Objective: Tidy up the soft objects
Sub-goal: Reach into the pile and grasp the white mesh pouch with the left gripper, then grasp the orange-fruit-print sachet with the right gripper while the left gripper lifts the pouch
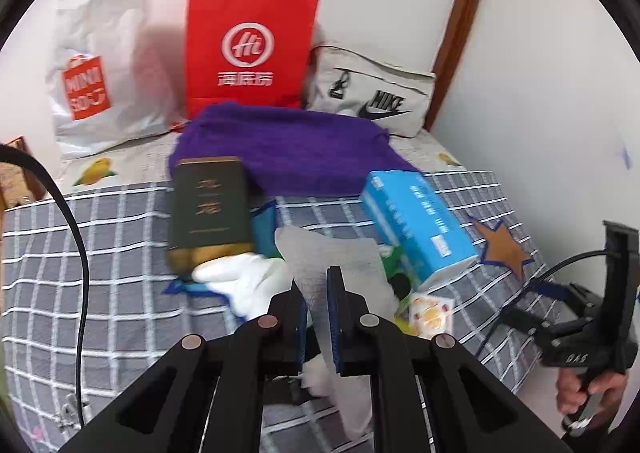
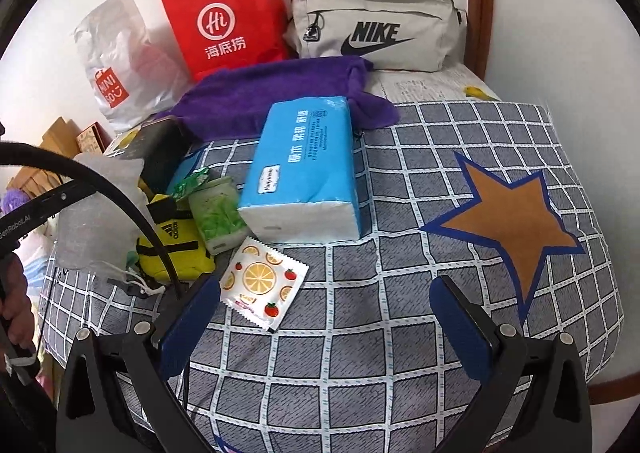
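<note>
My left fingers [image 1: 318,309] are clamped on a thin grey mesh pouch [image 1: 332,253], which rises in front of the pads and hangs slack below them. My right fingers [image 2: 324,309] stand wide apart over the checked bedspread [image 2: 400,353], holding nothing; the fruit-print sachet [image 2: 264,283] lies just ahead of the left one.

The grip looks like it has only a pinch of the fabric near one edge, so I judge the pouch could slide out if I swing it quickly. Its drawstring [image 2: 140,287] trails down by the yellow Adidas bag [image 2: 176,249], just beyond my right fingers' left side, and could snag that bag and drag it along.

Close ahead of my left fingers the heap is tight: a dark green box [image 1: 210,201] on the left, the blue tissue pack [image 1: 416,221] on the right, something white [image 1: 248,277] beside the pouch. Lifting carelessly could tip the box or nudge the tissue pack. The purple towel [image 1: 288,149] lies farther ahead, before the red paper bag [image 1: 250,41], clear of trouble.
</note>
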Motion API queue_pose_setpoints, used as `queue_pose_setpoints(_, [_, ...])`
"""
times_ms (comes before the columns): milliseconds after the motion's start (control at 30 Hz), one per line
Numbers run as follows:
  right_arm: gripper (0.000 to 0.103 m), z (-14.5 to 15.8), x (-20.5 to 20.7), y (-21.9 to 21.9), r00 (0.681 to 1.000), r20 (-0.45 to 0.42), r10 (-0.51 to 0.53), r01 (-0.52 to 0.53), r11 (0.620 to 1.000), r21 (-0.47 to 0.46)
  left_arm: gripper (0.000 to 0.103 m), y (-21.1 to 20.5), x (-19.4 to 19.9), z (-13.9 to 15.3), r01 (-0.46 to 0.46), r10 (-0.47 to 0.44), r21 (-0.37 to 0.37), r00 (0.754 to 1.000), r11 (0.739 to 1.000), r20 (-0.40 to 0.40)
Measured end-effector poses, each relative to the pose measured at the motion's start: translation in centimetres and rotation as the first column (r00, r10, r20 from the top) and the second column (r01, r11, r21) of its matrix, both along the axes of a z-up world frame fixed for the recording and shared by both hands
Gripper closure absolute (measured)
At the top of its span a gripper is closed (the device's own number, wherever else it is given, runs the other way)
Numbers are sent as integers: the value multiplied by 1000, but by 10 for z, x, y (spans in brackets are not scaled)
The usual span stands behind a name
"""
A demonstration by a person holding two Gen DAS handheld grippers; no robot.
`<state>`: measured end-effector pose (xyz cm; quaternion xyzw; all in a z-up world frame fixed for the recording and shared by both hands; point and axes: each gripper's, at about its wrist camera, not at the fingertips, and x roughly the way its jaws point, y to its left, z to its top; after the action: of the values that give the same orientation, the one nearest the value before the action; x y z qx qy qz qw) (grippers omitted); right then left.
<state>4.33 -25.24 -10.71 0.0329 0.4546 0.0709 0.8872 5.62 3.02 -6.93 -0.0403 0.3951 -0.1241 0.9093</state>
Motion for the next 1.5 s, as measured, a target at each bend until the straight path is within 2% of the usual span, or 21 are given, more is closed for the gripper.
queue_pose_setpoints(67, [0, 3, -3, 3, 1000, 7, 11, -11, 1000, -6, 93, 13, -4, -5, -26, 26, 9, 1000, 1000, -15])
queue_pose_setpoints(267, [0, 8, -8, 13, 999, 18, 33, -33, 999, -18, 93, 45, -10, -29, -83, 81, -27, 994, 996, -72])
queue_pose_setpoints(367, [0, 9, -8, 18, 999, 24, 47, -46, 999, -26, 98, 58, -13, -31, -106, 101, -75, 992, 991, -70])
queue_pose_setpoints(567, [0, 4, -5, 26, 997, 25, 72, -71, 997, -35, 99, 77, -16, -17, -160, 159, -98, 987, 982, -16])
queue_pose_setpoints(900, [0, -42, 23, 41, 995, -52, 88, -91, 994, -55, 99, 95, -8, -35, -206, 202, -75, 978, 976, -59])
queue_pose_setpoints(1033, [0, -57, 36, 41, 994, -94, 63, -64, 998, -12, 99, 94, -5, -42, -194, 188, -75, 979, 978, -73])
queue_pose_setpoints(1133, [0, -67, 41, 48, 991, -111, 71, -74, 997, -23, 99, 92, -2, -48, -185, 179, -75, 980, 980, -87])
queue_pose_setpoints(1433, [0, -77, 39, 64, 996, -52, 73, -78, 990, -119, 99, 92, 4, -62, -202, 192, -78, 974, 976, -117])
queue_pose_setpoints(1467, [2, -77, 38, 64, 997, -35, 73, -77, 990, -118, 99, 92, 4, -63, -201, 190, -81, 974, 976, -120])
queue_pose_setpoints(1500, [8, -77, 37, 64, 997, -26, 74, -77, 990, -117, 99, 92, 4, -64, -200, 190, -81, 974, 976, -123])
